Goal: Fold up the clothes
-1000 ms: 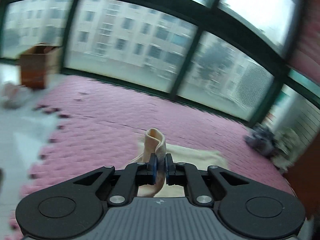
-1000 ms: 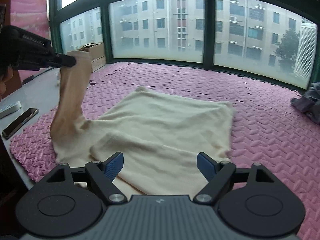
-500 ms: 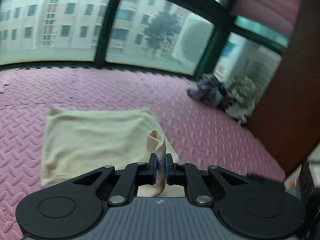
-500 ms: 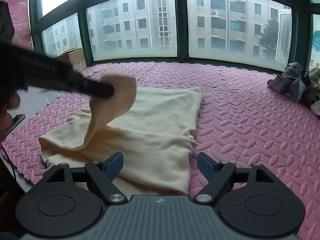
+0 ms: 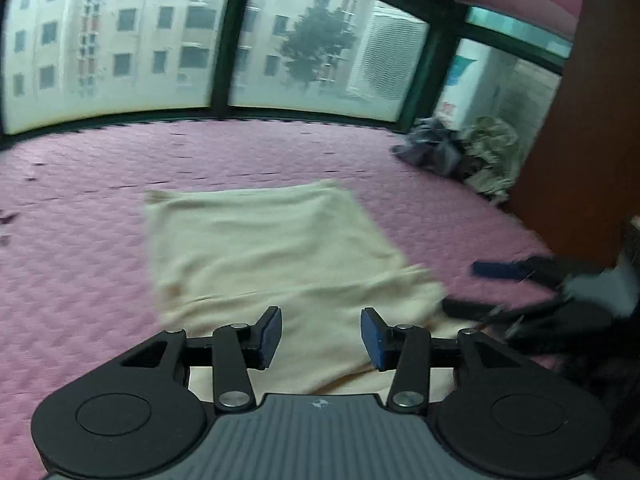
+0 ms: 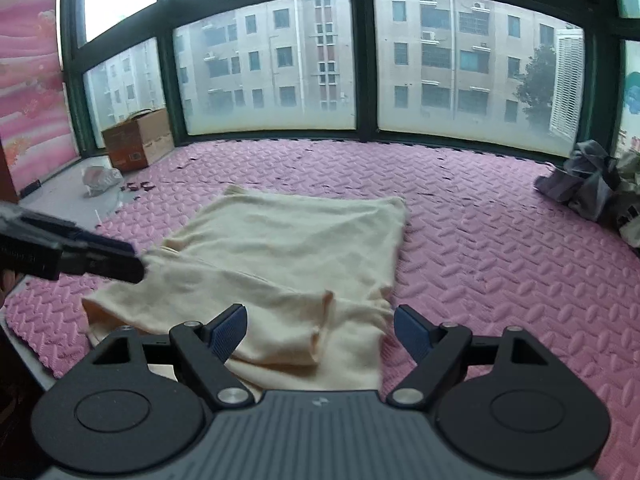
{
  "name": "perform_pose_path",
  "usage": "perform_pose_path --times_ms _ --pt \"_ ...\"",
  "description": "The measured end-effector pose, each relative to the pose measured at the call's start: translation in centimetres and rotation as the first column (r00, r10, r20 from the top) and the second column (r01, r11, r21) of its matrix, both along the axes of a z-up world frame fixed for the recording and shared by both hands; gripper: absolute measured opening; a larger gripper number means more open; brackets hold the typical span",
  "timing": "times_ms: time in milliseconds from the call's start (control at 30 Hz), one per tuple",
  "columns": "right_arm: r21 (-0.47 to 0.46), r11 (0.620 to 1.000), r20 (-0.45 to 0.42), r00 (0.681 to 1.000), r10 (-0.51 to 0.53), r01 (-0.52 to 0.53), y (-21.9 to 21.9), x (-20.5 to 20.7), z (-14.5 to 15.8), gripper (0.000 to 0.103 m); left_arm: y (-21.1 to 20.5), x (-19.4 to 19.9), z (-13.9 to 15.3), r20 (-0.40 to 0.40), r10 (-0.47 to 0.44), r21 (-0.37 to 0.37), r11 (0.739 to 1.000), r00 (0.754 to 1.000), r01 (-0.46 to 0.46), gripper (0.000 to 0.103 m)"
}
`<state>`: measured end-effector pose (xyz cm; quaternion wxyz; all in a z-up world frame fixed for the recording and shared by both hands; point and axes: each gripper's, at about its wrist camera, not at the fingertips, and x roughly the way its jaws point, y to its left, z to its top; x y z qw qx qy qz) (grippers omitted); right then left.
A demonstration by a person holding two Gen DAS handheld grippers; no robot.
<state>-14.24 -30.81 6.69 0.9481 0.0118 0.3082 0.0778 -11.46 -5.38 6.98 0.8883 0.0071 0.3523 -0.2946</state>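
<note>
The left gripper (image 5: 320, 338) is letting go: its fingers (image 5: 267, 336) are opening with nothing pinched between them, only the cream garment (image 6: 296, 248) lying flat below on the pink foam mat (image 6: 480, 264). The right gripper (image 6: 319, 330) hovers over the garment's near edge, fingers spread wide and holding nothing. In the right view the left gripper's tip shows at the garment's left side, though whether it touches the cloth there cannot be told. A flap already lies folded across the garment's near half, with a small raised wrinkle just beyond the right gripper. To do this release well, the left gripper should probably clear the flap straight upward so the cloth does not drag, then the flap wants smoothing before the next fold, since that wrinkle could get pressed in. The next grab likely calls for both grippers at the near corners, kept level with each other. Around the garment: a heap of grey clothes (image 6: 584, 180) well off to its right by the window (image 6: 280, 68), a cardboard box (image 6: 138, 140) far to its left, and a crumpled plastic bag (image 6: 100, 178) beside that. Nothing sits on the garment or crowds it.
</note>
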Motion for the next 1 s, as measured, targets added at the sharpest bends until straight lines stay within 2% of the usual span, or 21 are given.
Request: perform_pose_path --times_ms 100,233,633,733,767,833,867,1000 --pt "0.003 0.999 -0.008 0.999 0.037 -0.037 1.2 0.7 -0.3 0.083 2.8 -0.5 -1.1 0.007 0.053 0.078 0.996 0.999 -0.053 0.045" --pt "-0.016 0.997 -0.028 0.997 0.072 -0.072 2.6 1.4 -0.9 0.082 4.4 -1.4 -2.2 0.007 0.075 0.135 0.988 0.997 -0.075 0.045" --pt "-0.035 0.992 -0.065 0.991 0.12 -0.122 4.8 2.6 -1.5 0.085 2.4 -3.1 -3.2 0.138 -0.026 0.248 0.969 0.99 -0.009 0.044" --pt "-0.028 0.991 -0.066 0.99 0.128 -0.13 5.0 2.8 -1.6 0.087 2.0 -3.5 -3.8 0.155 -0.044 0.291 0.957 0.987 -0.004 0.03" --pt "-0.026 0.991 -0.067 0.989 0.131 -0.133 5.1 2.8 -1.7 0.087 2.0 -3.5 -3.9 0.153 -0.045 0.296 0.955 0.987 -0.003 0.018" --pt "-0.025 0.99 -0.069 0.988 0.137 -0.139 5.3 2.9 -1.8 0.087 2.1 -3.5 -4.1 0.145 -0.038 0.301 0.954 0.989 -0.007 0.015" --pt "-0.029 0.989 -0.07 0.988 0.14 -0.142 5.3 2.9 -1.8 0.087 2.3 -3.5 -4.3 0.147 -0.031 0.304 0.953 0.989 -0.015 0.008" --pt "-0.033 0.989 -0.084 0.987 0.14 -0.143 5.3 3.0 -2.1 0.087 3.3 -3.1 -4.2 0.097 -0.019 0.276 0.961 0.995 -0.008 0.007"
